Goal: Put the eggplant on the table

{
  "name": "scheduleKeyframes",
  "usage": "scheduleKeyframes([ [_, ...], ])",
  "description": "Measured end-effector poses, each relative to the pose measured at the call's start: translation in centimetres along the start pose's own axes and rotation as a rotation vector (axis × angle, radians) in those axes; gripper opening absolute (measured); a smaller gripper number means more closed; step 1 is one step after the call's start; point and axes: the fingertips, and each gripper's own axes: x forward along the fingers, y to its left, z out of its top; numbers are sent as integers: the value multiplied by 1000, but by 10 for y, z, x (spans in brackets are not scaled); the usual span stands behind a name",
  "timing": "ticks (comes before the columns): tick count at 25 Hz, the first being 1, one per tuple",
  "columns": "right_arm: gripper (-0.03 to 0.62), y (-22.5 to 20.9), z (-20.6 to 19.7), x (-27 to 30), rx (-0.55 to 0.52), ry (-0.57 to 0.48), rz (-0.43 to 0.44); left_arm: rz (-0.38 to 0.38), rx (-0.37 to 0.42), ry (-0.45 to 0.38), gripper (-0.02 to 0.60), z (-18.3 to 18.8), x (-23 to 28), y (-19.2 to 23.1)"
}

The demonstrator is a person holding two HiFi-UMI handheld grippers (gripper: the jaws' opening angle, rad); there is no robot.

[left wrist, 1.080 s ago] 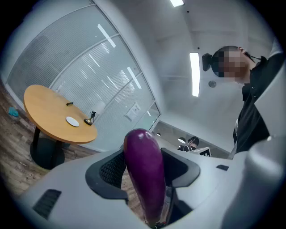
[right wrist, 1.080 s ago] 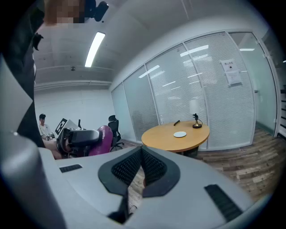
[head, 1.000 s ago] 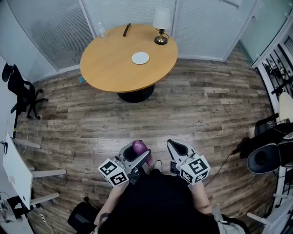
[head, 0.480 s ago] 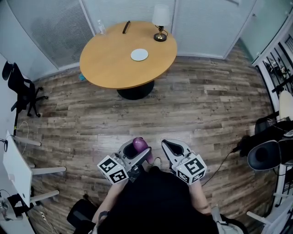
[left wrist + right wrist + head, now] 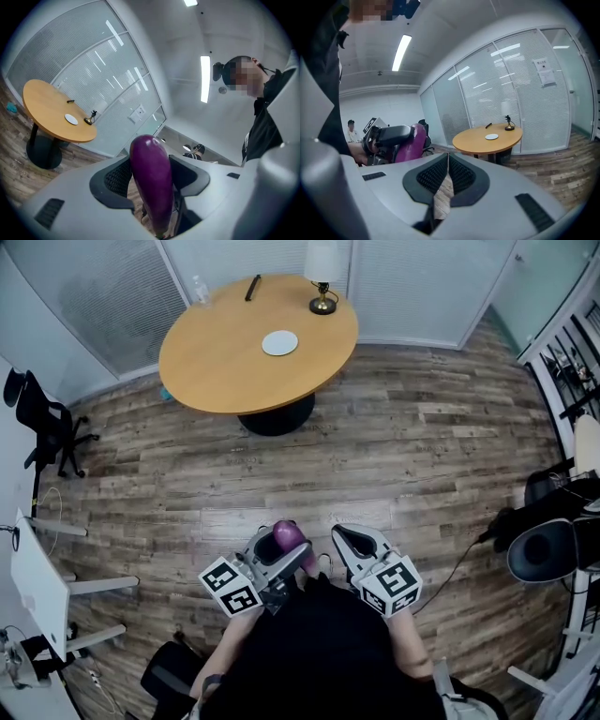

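A glossy purple eggplant (image 5: 151, 183) stands upright between the jaws of my left gripper (image 5: 283, 542), which is shut on it. In the head view the eggplant (image 5: 286, 534) pokes out above the wooden floor, close to the person's body. My right gripper (image 5: 352, 540) is beside it to the right, shut with nothing in it; its pads (image 5: 436, 175) meet. From the right gripper view the eggplant (image 5: 412, 143) shows at the left. The round wooden table (image 5: 225, 352) stands far ahead, well apart from both grippers.
On the table sit a white plate (image 5: 279, 342), a small lamp (image 5: 322, 277), a dark remote (image 5: 252, 287) and a bottle (image 5: 199, 289). A black office chair (image 5: 42, 423) stands at the left, a white desk (image 5: 37, 587) at the lower left, equipment (image 5: 553, 540) at the right.
The table has slid a little up and away in the head view. Both grippers keep their hold and place near the body.
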Motion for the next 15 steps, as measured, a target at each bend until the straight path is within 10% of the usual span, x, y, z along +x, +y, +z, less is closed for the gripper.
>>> scheduleKeyframes([
  [15,20,-26,25,48,31,46,-80,-2,53,75,253,33,22,55],
])
